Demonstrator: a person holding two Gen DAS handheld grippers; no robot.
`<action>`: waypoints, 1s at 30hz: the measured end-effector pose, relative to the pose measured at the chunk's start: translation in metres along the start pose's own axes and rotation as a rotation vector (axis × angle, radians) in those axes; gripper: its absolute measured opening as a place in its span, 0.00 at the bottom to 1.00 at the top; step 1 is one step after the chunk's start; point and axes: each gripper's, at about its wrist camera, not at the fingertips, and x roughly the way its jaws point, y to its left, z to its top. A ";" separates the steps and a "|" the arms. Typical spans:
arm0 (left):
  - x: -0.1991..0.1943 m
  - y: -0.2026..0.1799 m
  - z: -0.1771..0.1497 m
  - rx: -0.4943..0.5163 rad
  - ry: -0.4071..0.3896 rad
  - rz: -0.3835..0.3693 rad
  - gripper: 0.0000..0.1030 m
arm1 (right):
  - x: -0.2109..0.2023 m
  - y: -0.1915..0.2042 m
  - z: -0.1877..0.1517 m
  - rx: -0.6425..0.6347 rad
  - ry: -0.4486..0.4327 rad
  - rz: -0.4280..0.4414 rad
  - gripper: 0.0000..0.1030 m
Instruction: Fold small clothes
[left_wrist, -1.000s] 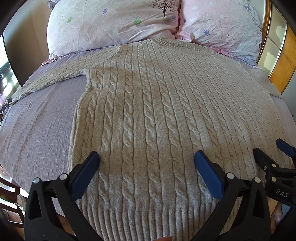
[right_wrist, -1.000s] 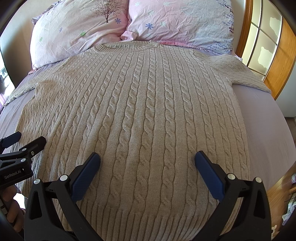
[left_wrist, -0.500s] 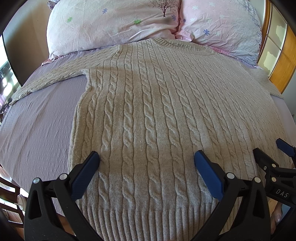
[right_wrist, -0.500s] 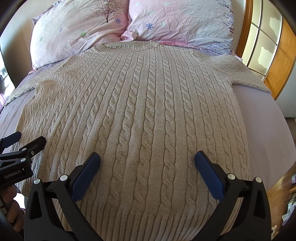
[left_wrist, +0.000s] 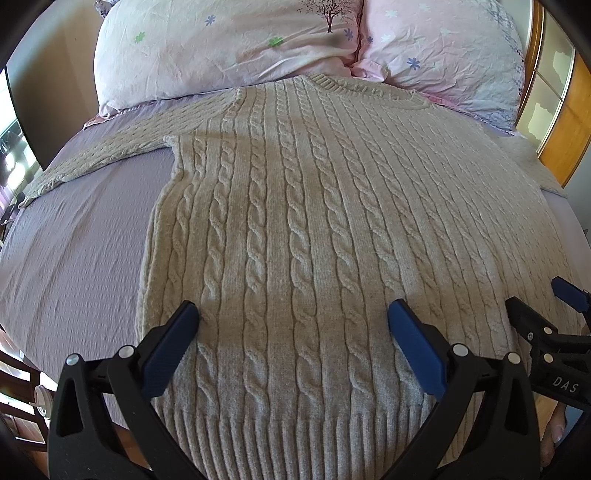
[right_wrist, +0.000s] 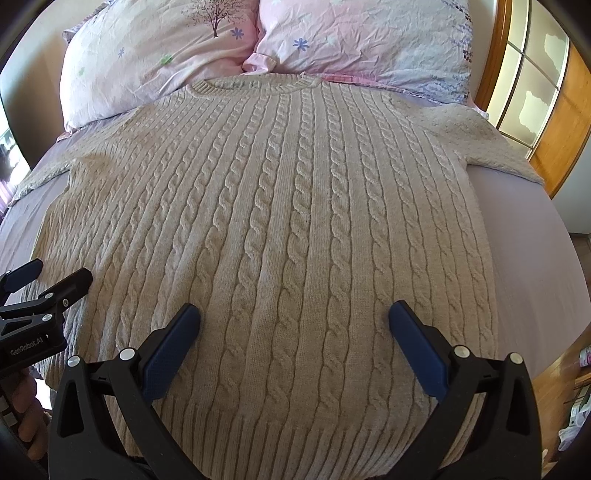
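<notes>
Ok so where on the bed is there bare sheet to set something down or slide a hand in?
Bare sheet lies left of the sweater, under its left sleeve. Another patch lies right of the body, below the right sleeve. The middle is covered and the pillows crowd the head end.

Right gripper (right_wrist: 294, 332) open over flat sweater (right_wrist: 288, 221).

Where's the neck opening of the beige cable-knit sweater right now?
The ribbed neck opening is at the far end of the beige cable-knit sweater, top centre in both views, touching the seam between the two pink floral pillows.
</notes>
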 end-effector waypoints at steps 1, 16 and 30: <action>0.000 0.000 0.000 0.001 0.000 0.000 0.98 | 0.000 0.000 -0.001 -0.002 0.000 0.001 0.99; -0.004 0.022 0.013 -0.023 -0.037 -0.139 0.98 | -0.035 -0.135 0.054 0.310 -0.203 0.026 0.97; -0.017 0.101 0.065 -0.144 -0.350 -0.292 0.98 | 0.038 -0.424 0.062 1.218 -0.195 0.075 0.39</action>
